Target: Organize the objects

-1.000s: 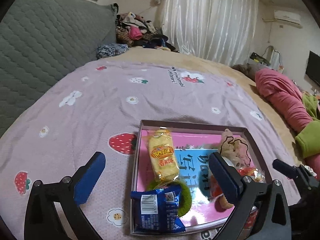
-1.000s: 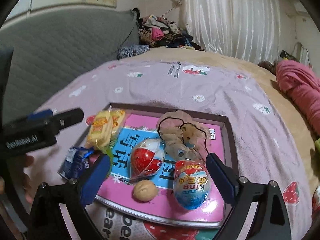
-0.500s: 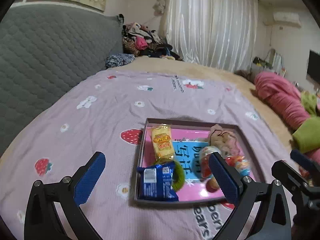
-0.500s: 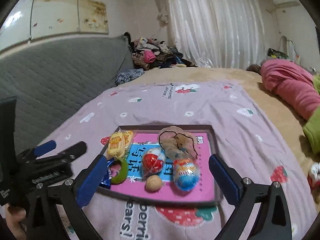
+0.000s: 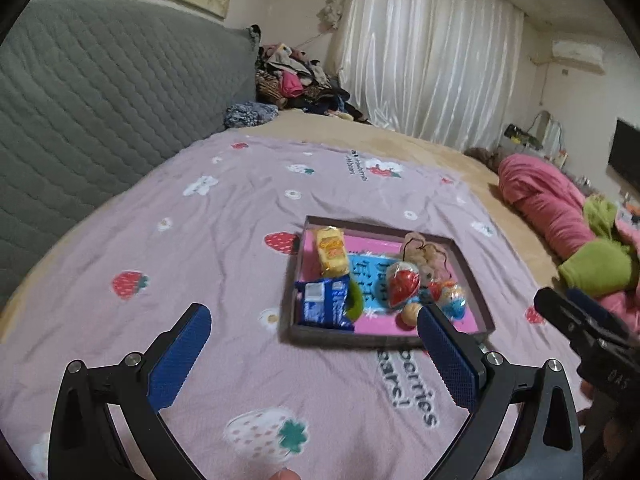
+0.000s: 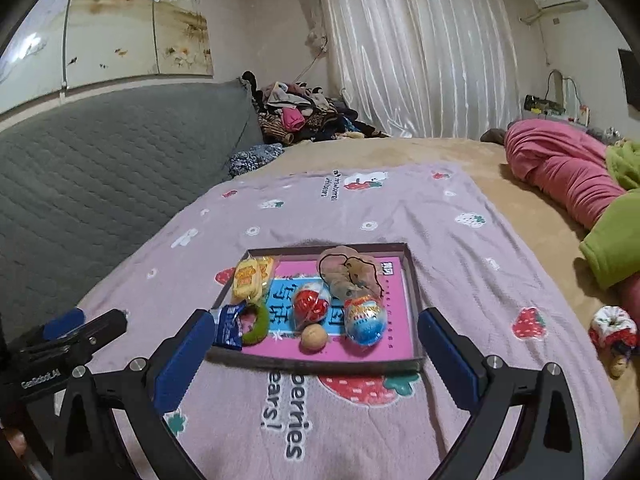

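On the bed, a lilac strawberry-print blanket (image 6: 400, 208) carries a shallow brown-walled tray (image 6: 414, 292) with a pink floor. The tray holds the following items:

- yellow snack pack (image 6: 250, 278), at the far left corner;
- blue snack packet (image 6: 227, 326), at the near left corner, overlapping the tray wall;
- green ring (image 6: 256, 324), touching the blue packet;
- red-and-white egg (image 6: 311, 305), near the centre;
- blue egg (image 6: 363, 318), just right of the red one;
- walnut (image 6: 314, 337), in front of the two eggs;
- beige scrunchie (image 6: 348, 274), at the far side.

The left claw (image 5: 314, 354) stands wide with nothing between its blue pads, poised above the blanket short of the tray's near wall. The right claw (image 6: 314, 354) likewise stands wide and empty, with the tray's near wall framed between its pads. A red-and-white scrunchie (image 6: 612, 326) lies on the tan bedding, well apart from the tray to its right.
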{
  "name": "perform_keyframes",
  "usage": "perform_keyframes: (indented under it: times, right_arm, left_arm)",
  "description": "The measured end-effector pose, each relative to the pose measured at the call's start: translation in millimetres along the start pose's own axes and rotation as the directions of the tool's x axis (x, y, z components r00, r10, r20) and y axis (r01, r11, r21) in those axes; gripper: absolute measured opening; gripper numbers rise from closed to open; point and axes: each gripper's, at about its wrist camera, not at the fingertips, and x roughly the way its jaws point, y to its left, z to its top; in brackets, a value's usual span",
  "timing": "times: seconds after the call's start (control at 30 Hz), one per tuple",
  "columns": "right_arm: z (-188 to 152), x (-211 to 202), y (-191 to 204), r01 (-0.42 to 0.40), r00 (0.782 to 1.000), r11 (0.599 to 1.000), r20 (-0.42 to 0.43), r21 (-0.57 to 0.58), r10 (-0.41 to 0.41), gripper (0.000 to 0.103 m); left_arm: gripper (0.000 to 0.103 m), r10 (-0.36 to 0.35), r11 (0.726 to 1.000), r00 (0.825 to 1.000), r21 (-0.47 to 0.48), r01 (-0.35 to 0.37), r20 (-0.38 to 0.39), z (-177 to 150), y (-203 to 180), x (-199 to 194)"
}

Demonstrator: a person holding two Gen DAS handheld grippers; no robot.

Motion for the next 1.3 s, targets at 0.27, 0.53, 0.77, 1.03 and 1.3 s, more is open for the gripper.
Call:
perform_keyframes:
  times: [0.27, 0.53, 0.77, 1.03, 1.3]
  right_arm:
    - [-1.9, -39.7, 10.8, 0.015, 1.000, 1.000, 0.014, -0.025, -0.015, 0.102]
    - [-2.4, -73.2, 19.5, 0.010, 1.000, 0.999, 0.027, -0.047, -0.009, 0.102]
    - [-0.7, -90.3, 19.3, 0.001, 1.000, 1.000, 0.011, -0.028, 0.000, 0.102]
    - [0.8, -103.4, 19.8, -0.016, 1.000, 1.000, 0.021, -0.021, 0.016, 0.102]
    - [-9.8, -102.2, 23.5, 0.012, 1.000, 0.998, -0.003, -0.060, -0.012, 0.102]
  left_arm:
    - [0.103, 0.025, 1.000, 1.000, -0.005, -0.025, 0.020, -5.4, 2.2, -39.0]
    - [0.103, 0.039, 0.999, 0.999, -0.011, -0.039, 0.030, -11.3, 6.1, -62.8]
    - [0.103, 0.058, 0.998, 0.996, 0.003, -0.058, 0.072, -9.9, 2.0, -90.6]
    - [0.103, 0.075, 0.997, 0.993, 0.011, -0.076, 0.094, -9.4, 0.4, -99.1]
    - [0.103, 0.025, 1.000, 0.997, 0.000, -0.025, 0.077, -17.7, -4.2, -93.0]
